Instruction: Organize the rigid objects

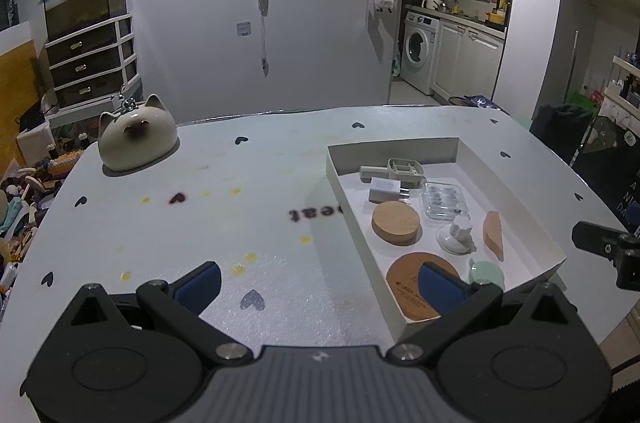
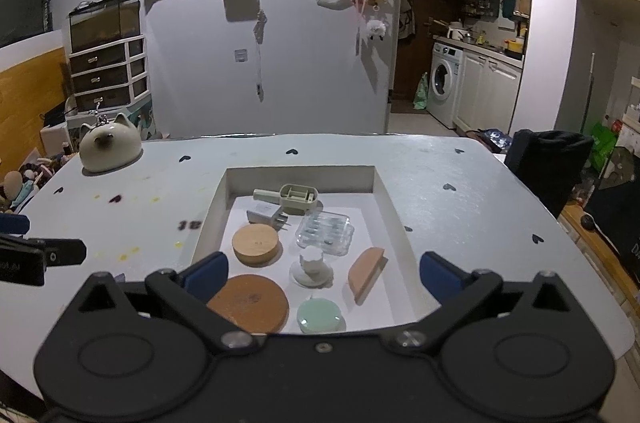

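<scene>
left claw [image 1: 318, 289]: spread wide, empty, over table [image 1: 240, 223] | right claw [image 2: 324, 273]: spread wide, empty, above box [image 2: 300, 175] | wooden lid [image 2: 256, 245], coaster [image 2: 250, 301], plug [image 2: 266, 217], clear case [image 2: 325, 233]: inside box

Both grippers spread wide, holding nothing.

The left gripper [image 1: 318, 289] and the right gripper [image 2: 324, 275] point forward, level, blue pads [image 2: 208, 273] well apart, side by side.

Tray [image 2: 216, 199] on table [image 2: 460, 167], cat ornament [image 2: 110, 143] far left
</scene>
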`<state>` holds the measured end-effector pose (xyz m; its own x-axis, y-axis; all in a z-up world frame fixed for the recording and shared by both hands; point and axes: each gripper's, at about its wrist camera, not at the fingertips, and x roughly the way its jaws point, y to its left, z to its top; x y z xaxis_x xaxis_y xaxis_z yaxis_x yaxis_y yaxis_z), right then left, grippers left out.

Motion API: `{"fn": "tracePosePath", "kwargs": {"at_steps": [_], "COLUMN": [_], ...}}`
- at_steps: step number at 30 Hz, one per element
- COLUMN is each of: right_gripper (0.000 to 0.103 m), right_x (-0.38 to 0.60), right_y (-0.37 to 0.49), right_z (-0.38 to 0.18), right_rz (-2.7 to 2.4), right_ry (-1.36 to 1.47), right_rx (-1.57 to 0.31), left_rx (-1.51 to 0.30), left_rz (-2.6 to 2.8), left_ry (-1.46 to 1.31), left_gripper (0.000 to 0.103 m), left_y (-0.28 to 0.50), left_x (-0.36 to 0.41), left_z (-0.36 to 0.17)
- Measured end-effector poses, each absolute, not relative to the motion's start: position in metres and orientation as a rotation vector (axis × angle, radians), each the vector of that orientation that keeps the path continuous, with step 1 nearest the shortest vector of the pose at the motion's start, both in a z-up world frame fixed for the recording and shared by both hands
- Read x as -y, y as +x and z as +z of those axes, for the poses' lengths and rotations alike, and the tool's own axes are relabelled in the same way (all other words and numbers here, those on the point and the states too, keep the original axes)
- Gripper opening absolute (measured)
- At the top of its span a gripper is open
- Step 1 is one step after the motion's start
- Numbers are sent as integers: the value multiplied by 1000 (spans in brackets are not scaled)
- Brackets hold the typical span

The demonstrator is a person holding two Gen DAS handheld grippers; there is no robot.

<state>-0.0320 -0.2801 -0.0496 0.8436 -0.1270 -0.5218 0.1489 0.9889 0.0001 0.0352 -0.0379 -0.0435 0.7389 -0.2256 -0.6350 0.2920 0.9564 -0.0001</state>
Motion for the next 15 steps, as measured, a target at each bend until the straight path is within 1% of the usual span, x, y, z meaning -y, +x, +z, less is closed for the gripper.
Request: {"fn": "tracePosePath", "kwargs": {"at_steps": [15], "right_gripper": [103], "right_x": [277], "right_y": [-32], "right_z": [-48], "right_rz": [-138], "right_ry": [40], "right_rx": [-548], "left_rx": [-680], "left_rz": [-269], "left_ry": [90], "left_gripper": [103], "left_y": [32], "left_x": [33], "left_z": [-43]}}
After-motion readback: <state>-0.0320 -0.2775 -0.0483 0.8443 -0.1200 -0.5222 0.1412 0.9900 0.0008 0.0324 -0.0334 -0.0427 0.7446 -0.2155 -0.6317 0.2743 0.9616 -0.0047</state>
